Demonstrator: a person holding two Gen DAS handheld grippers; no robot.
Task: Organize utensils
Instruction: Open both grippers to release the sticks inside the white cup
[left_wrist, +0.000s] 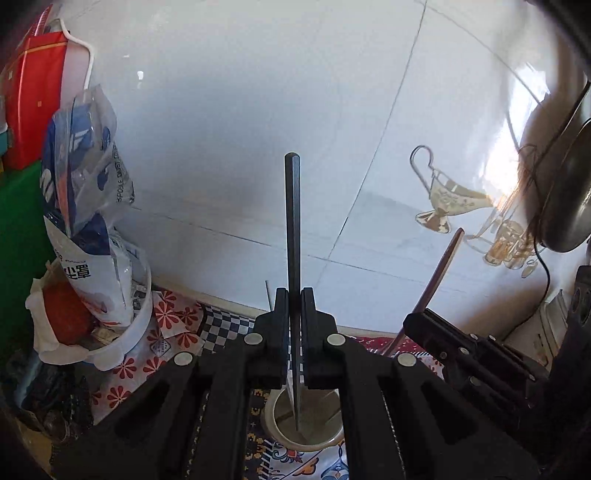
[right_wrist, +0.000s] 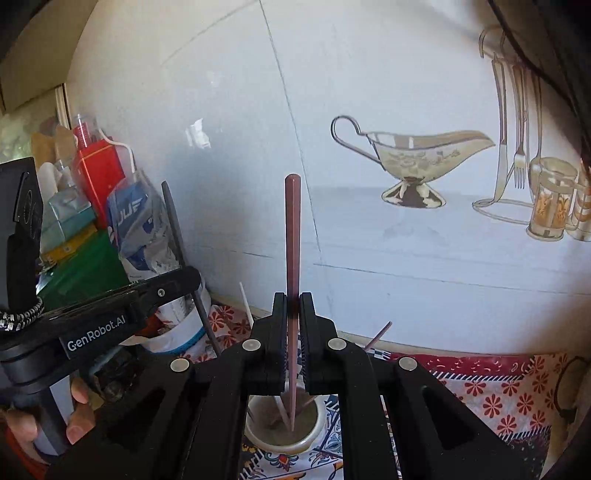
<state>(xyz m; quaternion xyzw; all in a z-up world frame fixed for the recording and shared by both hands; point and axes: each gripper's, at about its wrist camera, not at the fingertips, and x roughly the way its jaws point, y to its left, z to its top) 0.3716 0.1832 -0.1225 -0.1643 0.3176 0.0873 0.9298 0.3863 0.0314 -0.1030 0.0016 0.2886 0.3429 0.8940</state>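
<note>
My left gripper (left_wrist: 294, 295) is shut on a dark grey chopstick (left_wrist: 293, 221), held upright with its thin tip down inside a white cup (left_wrist: 275, 432) on the patterned cloth. My right gripper (right_wrist: 293, 299) is shut on a reddish-brown chopstick (right_wrist: 292, 236), also upright with its tip inside a white cup (right_wrist: 255, 435). That cup holds a few other sticks (right_wrist: 376, 338). In the left wrist view the right gripper (left_wrist: 417, 321) and its brown chopstick (left_wrist: 443, 266) show at the right. In the right wrist view the left gripper's body (right_wrist: 110, 321) and grey chopstick (right_wrist: 177, 236) show at the left.
A white tiled wall (left_wrist: 240, 129) with a gravy-boat decal (right_wrist: 410, 155) stands close behind. At the left are a white tub (left_wrist: 136, 332) stuffed with plastic bags, a red carton (left_wrist: 33, 92) and a green box (right_wrist: 85, 266). A floral cloth (right_wrist: 498, 387) covers the table.
</note>
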